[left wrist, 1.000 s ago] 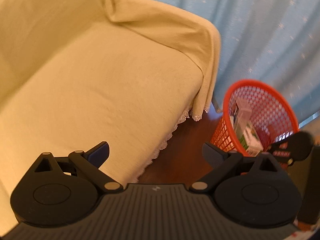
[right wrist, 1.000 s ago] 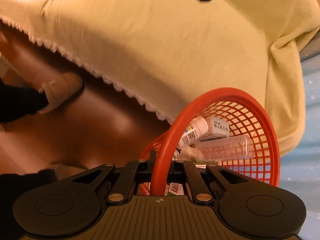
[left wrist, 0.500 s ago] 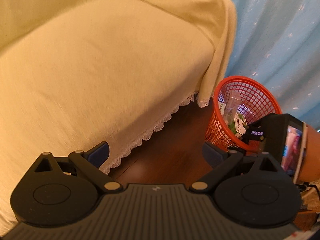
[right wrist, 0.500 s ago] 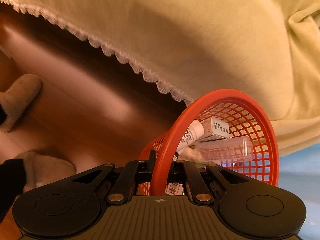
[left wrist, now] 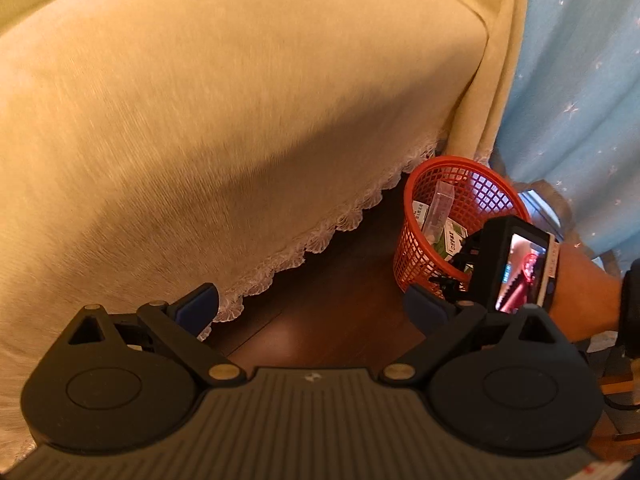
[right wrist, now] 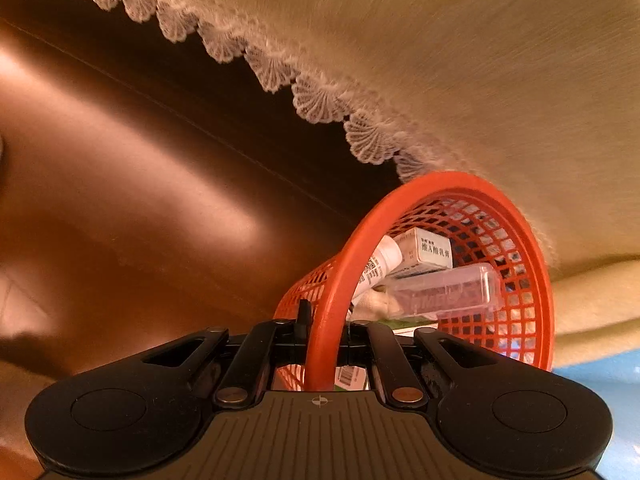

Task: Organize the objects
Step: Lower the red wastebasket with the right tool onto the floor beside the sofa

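Observation:
A red mesh basket (right wrist: pixel 532 264) hangs low over the brown floor beside the sofa, and my right gripper (right wrist: pixel 324 340) is shut on its near rim. Inside lie a white bottle (right wrist: pixel 380 264), a white box with print (right wrist: pixel 428 252), a clear plastic case (right wrist: pixel 444 292) and a green-and-white carton (left wrist: pixel 454 240). In the left wrist view the same basket (left wrist: pixel 416 248) sits at the right, with the right gripper's body (left wrist: pixel 508 264) and a hand behind it. My left gripper (left wrist: pixel 312 304) is open, empty, and well left of the basket.
A sofa under a cream cover with a lace hem (left wrist: pixel 224 120) fills the left and top. A light blue curtain (left wrist: pixel 580 92) hangs at the right. The glossy brown wooden floor (right wrist: pixel 132 184) lies below, between me and the sofa.
Both views have dropped lower and closer to the floor along the sofa's front. The basket stays in the right gripper's hold; the slippered feet have left the right wrist view.

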`<state>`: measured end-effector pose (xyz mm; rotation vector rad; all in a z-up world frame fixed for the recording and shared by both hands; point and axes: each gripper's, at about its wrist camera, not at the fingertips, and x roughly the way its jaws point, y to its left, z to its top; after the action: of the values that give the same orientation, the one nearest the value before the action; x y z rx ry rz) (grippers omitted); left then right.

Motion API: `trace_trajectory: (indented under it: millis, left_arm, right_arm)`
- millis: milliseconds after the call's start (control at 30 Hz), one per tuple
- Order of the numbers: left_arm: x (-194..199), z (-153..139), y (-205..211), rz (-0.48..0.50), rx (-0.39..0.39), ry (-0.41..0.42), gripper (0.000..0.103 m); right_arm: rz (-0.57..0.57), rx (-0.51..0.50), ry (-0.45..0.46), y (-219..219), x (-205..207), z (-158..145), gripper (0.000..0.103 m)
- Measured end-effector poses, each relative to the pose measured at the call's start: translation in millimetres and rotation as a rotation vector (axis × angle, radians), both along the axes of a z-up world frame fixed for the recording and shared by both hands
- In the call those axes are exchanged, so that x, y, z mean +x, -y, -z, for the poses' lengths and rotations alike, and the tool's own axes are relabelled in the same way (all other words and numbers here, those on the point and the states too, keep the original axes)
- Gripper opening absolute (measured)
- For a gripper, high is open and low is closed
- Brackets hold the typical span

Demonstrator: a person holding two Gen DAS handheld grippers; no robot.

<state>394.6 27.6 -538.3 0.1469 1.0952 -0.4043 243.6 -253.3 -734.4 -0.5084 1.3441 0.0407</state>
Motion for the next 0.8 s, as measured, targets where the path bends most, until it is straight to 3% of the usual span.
trace_trajectory:
  millis: [167, 500, 567, 633, 700, 800]
  left_arm:
    - [1.2, 14.5, 0.5, 0.002, -0.004, -0.009, 0.097]
    - [0.3, 21.1, -4.4, 0.008, -0.007, -0.04, 0.097]
    - [0.3, 17.8, -5.7, 0.013, -0.006, -0.042, 0.097]
    - [0.2, 15.2, -6.9, 0.016, -0.007, -0.042, 0.097]
    - [0.6, 12.5, -7.4, 0.017, -0.006, -0.04, 0.097]
    - [1.8, 8.4, -6.4, 0.016, -0.004, -0.039, 0.097]
  right_arm:
    - [-0.009, -0.004, 0.013, 2.7, 15.5, 25.9, 0.006]
    - [-0.038, -0.029, 0.024, -6.5, 22.1, 41.0, 0.009]
    - [-0.021, -0.026, 0.028, -5.8, 21.6, 38.3, 0.013]
    - [0.004, -0.018, 0.043, -4.1, 20.2, 33.2, 0.034]
    - [0.027, -0.005, 0.044, -2.7, 17.9, 28.0, 0.044]
    - [0.044, 0.001, 0.057, -4.1, 10.3, 14.4, 0.044]
